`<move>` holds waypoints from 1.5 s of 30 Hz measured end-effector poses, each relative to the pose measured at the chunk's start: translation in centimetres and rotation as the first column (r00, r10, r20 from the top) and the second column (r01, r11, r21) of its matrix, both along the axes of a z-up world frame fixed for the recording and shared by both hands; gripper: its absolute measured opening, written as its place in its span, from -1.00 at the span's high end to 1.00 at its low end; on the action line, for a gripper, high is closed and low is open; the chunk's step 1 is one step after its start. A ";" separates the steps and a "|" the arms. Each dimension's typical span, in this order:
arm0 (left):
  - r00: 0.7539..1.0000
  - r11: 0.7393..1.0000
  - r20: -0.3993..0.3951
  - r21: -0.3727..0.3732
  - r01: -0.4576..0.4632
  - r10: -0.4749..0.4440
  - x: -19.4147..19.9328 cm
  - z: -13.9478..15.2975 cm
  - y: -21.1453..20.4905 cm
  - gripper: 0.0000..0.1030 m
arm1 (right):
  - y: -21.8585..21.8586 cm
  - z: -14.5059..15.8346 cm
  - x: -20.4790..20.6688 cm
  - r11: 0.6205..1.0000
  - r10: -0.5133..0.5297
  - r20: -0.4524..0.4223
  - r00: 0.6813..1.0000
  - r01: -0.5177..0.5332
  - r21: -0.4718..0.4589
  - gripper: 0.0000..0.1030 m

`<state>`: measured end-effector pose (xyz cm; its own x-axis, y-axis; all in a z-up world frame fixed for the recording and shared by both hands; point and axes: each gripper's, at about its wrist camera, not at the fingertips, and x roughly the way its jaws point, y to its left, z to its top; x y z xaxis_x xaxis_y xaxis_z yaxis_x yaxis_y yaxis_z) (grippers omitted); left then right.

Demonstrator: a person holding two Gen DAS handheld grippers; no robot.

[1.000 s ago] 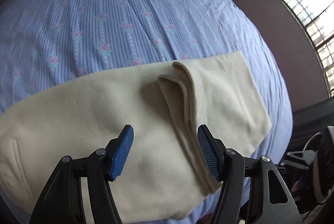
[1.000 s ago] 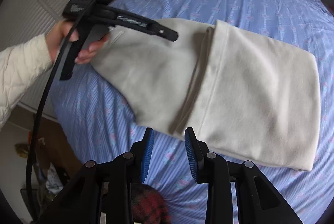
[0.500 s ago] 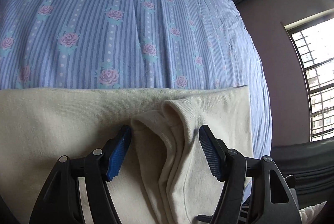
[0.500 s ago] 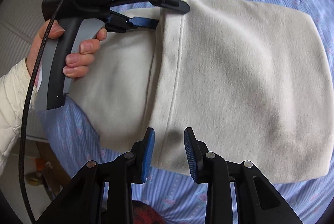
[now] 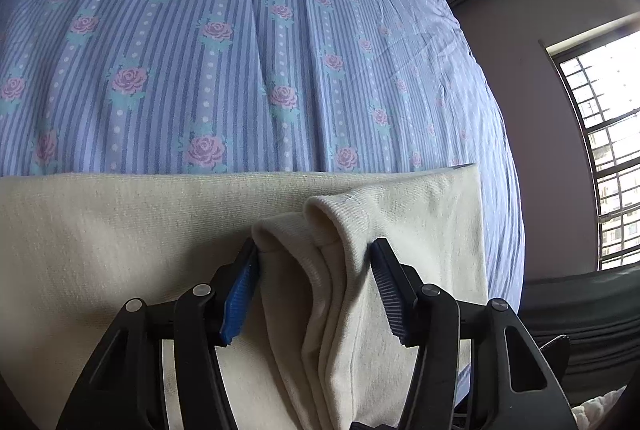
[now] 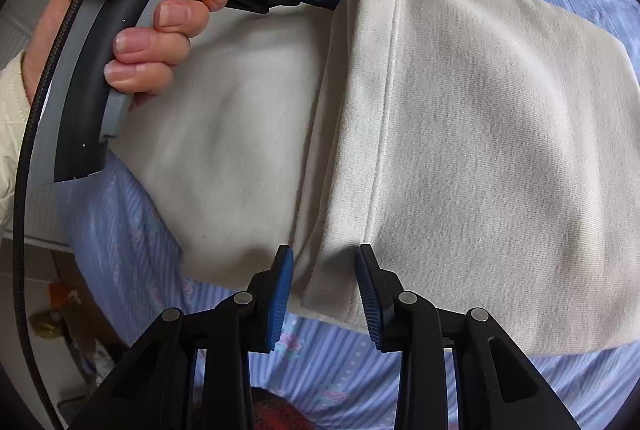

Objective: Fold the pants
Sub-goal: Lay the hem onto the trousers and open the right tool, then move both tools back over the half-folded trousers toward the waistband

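On the blue floral bedsheet [image 5: 248, 41], the cream pants [image 6: 480, 109] lie partly folded, and within 1 second both grippers have closed in on the doubled hem edge: left gripper [image 5: 314, 294] and right gripper [image 6: 324, 294] straddle it unclenched, grasp imminent.

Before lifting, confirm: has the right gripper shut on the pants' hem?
No: the right gripper is open, its blue pads either side of the pants hem.

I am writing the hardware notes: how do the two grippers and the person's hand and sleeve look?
Both the left gripper and right gripper have black linkage arms, silver pivot screws and blue ribbed pads. The left handle is black and grey, with a braided black cable. The left hand is bare; the sleeve is quilted cream.
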<state>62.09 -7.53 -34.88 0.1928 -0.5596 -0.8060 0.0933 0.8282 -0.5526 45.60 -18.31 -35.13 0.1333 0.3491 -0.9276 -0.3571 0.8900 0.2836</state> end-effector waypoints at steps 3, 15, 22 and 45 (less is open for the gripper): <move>1.000 1.000 0.003 0.000 0.001 -0.001 -0.2 0.0 0.3 0.16 | -0.9 0.1 0.0 0.998 -0.014 -0.034 0.999 0.017 0.069 0.88; 1.000 1.000 0.005 -0.026 0.016 -0.016 0.4 0.0 0.3 0.23 | -0.9 3.9 -1.1 0.997 -0.070 0.099 0.993 0.067 0.034 -0.07; 0.998 0.998 0.020 0.017 0.054 -0.054 0.6 -0.1 -0.6 0.19 | -0.9 -0.3 -0.5 0.996 -0.090 0.004 0.996 0.090 -0.012 0.27; 0.999 0.996 0.042 -0.086 -0.028 0.032 1.6 1.5 3.8 0.61 | 1.6 -0.2 0.2 0.992 -0.027 -0.049 0.998 0.033 0.121 0.46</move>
